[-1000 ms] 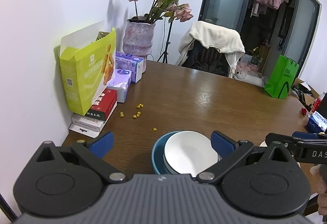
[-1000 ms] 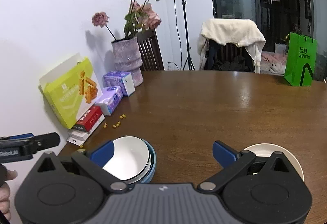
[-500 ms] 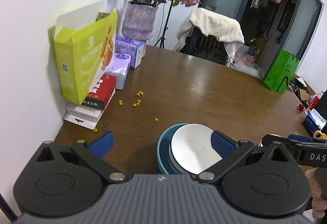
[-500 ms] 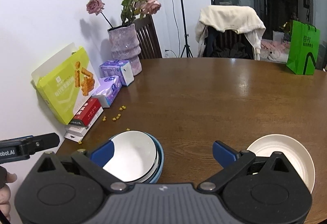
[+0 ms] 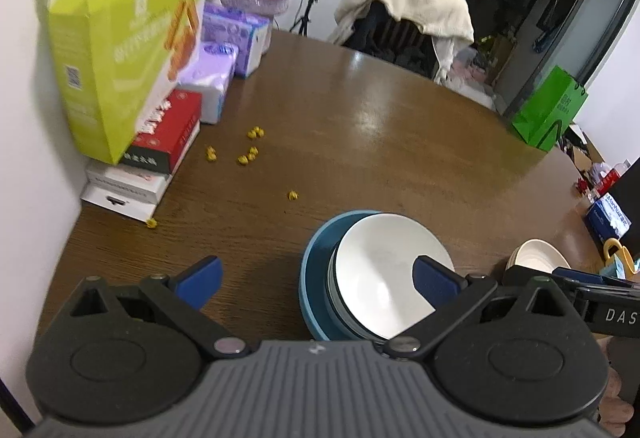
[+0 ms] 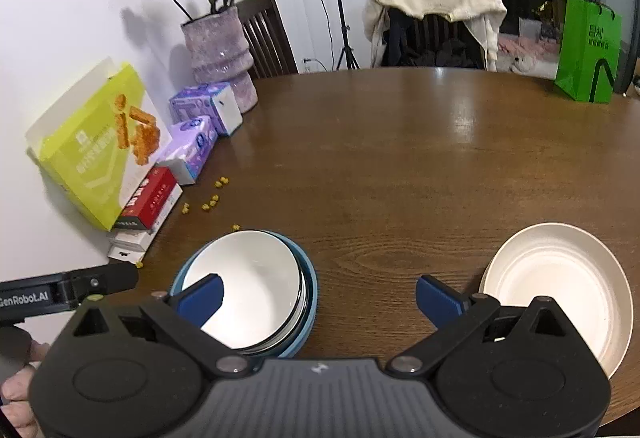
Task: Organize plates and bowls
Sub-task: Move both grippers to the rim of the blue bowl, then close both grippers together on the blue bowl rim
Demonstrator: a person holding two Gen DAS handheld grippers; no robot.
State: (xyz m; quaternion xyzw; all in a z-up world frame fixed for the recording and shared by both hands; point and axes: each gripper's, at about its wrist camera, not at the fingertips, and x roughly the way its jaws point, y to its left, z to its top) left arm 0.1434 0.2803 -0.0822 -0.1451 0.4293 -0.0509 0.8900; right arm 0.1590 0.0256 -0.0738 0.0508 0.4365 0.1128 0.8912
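Wooden table point(image 6: 400, 166), near edge.

Item 1: stack of bowls point(image 6: 256, 286), a white bowl nested in grey-rimmed ones, all inside a blue bowl point(image 5: 316, 266); sits at the table's left front. Judged done.

Item 2: cream plate point(image 6: 560, 278), alone at the right front, well apart from the stack (one rim visible; whether others lie beneath cannot be told). Judged outstanding: not yet gathered.

Left gripper point(image 5: 316, 274): jaws spread wide, empty, hovering by the stack.

Right gripper point(image 6: 318, 290): jaws spread wide, empty, between stack and plate.

Clutter: yellow crumbs point(image 6: 210, 202), boxes by the wall (not task items).
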